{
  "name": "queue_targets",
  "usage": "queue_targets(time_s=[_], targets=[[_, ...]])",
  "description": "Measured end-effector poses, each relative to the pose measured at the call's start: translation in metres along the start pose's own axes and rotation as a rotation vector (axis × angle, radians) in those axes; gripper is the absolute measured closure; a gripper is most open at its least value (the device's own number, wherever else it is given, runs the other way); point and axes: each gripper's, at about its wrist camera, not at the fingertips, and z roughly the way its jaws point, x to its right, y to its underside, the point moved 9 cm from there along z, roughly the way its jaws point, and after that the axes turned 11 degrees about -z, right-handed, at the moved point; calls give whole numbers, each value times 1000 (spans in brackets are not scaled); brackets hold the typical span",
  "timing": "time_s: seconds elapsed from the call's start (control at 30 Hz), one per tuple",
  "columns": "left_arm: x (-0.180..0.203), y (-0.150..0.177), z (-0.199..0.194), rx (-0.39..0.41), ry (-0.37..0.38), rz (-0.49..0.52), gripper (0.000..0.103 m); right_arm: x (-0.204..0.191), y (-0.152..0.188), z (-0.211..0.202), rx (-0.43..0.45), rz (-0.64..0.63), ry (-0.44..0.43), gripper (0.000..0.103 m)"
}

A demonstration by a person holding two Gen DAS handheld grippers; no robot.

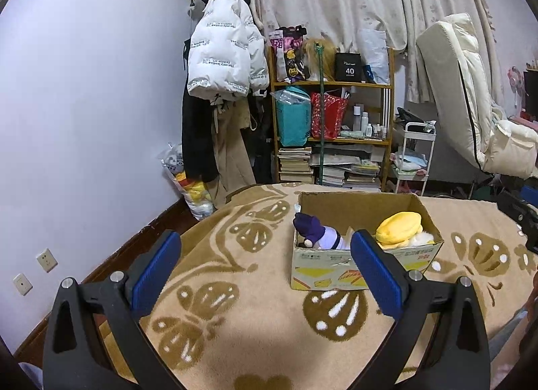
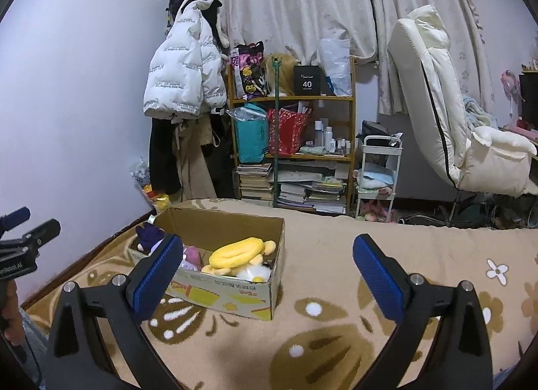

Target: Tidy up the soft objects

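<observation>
A cardboard box (image 1: 366, 274) stands on a beige blanket with a brown flower pattern (image 1: 255, 292). Inside lie a yellow plush toy (image 1: 398, 226) and a purple-hatted doll (image 1: 312, 228). My left gripper (image 1: 265, 248) is open and empty, held above the blanket in front of the box. In the right wrist view the box (image 2: 232, 295) sits left of centre with the yellow plush (image 2: 237, 252), the purple doll (image 2: 149, 235) and a pink toy (image 2: 192, 255). My right gripper (image 2: 267, 252) is open and empty, to the right of the box.
A wooden shelf (image 1: 333, 131) with books, bags and bottles stands behind the bed. Coats (image 1: 222, 63) hang at the left wall. A white cart (image 1: 412, 157) and a cream chair (image 1: 470, 100) are at the right. The left gripper shows at the left edge (image 2: 23, 245).
</observation>
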Motion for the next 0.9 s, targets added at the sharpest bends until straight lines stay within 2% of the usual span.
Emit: queue_targets(time_s=[0.5, 0.9], targets=[[8, 14, 27, -49, 9, 16, 3, 5, 6, 12, -25, 8, 14, 0], [14, 16, 27, -32, 16, 35, 3, 4, 9, 17, -31, 3, 9, 0]])
